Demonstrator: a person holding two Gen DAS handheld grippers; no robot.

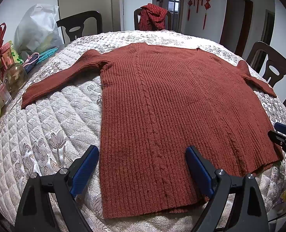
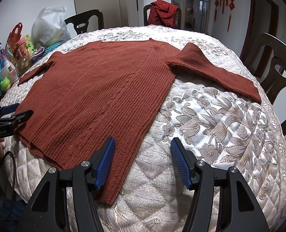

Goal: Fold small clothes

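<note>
A rust-red ribbed knit sweater [image 1: 162,100] lies flat and spread out on a quilted floral table cover [image 1: 46,131], both sleeves out to the sides; it also shows in the right wrist view [image 2: 104,89]. My left gripper [image 1: 142,150] is open and empty, just above the sweater's hem near its left bottom corner. My right gripper [image 2: 143,143] is open and empty, above the sweater's right bottom corner and the bare quilt [image 2: 210,116]. Each gripper shows at the edge of the other's view: right gripper [image 1: 282,135], left gripper [image 2: 11,114].
Bottles, jars and bags [image 1: 5,73] crowd the table's left edge, with a white plastic bag [image 1: 38,27] behind. Dark wooden chairs [image 1: 274,71] ring the table; one at the back [image 1: 152,17] carries a red checked cloth.
</note>
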